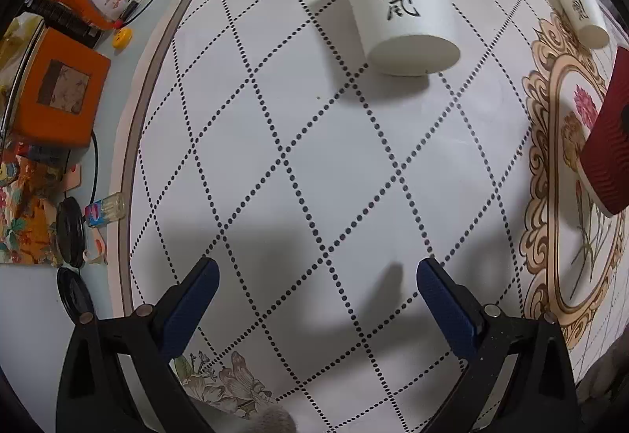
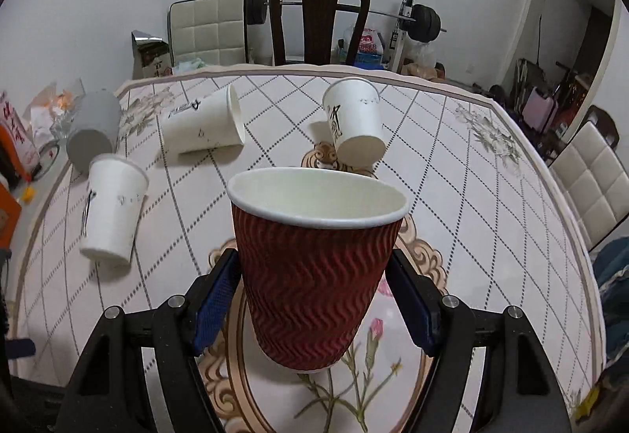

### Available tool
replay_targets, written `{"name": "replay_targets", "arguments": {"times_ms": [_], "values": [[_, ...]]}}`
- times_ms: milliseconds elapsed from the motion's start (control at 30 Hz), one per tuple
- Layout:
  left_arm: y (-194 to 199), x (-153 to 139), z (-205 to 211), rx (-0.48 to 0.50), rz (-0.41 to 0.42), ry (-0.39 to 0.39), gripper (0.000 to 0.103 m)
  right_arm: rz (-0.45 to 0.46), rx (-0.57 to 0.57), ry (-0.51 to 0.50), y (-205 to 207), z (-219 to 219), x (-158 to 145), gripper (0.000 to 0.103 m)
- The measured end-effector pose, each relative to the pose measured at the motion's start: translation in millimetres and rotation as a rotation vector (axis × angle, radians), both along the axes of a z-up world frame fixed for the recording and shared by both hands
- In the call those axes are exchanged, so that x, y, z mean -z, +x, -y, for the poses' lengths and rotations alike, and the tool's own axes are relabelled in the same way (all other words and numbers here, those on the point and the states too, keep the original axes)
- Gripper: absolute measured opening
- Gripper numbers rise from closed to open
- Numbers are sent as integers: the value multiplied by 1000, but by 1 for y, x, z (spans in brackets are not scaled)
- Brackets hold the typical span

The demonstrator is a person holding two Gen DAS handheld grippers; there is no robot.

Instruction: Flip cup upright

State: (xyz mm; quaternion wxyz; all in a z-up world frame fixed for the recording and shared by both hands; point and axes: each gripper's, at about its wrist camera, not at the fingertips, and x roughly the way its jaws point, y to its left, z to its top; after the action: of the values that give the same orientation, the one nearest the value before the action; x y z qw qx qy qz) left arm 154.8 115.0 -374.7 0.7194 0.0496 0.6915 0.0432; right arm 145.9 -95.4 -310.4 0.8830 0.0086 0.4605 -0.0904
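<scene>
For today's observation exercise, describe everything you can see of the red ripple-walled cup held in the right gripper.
The red cup is a paper-looking cup with a wavy, ribbed dark-red sleeve, a rolled white rim and a plain cream inside that looks empty. It stands mouth-up, tipped slightly, narrowing to its base. The right gripper grips it at mid-height, a blue pad on each flank. Its base sits over the table's flower medallion; whether it touches cannot be told. The left wrist view catches its side at the right edge.
</scene>
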Motion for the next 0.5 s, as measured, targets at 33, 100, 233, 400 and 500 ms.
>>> {"name": "replay_targets", "arguments": {"times_ms": [33,100,233,400,500], "values": [[-2,0,2,2,2,-1,103,1,2,-5,-3,-1,0,78],[-4,2,1,8,2,-2,103,-1,5,-6,-8,-1,-2,78],[-15,-1,2,27,16,-5,103,-18,14,-3,-14,-2,-3,79],[-24,-9,2,38,30,-13,103,-57,28,22,-24,-2,-2,80],[-32,-17,5,43,43,-16,103,-64,30,27,-31,-2,-6,85]]}}
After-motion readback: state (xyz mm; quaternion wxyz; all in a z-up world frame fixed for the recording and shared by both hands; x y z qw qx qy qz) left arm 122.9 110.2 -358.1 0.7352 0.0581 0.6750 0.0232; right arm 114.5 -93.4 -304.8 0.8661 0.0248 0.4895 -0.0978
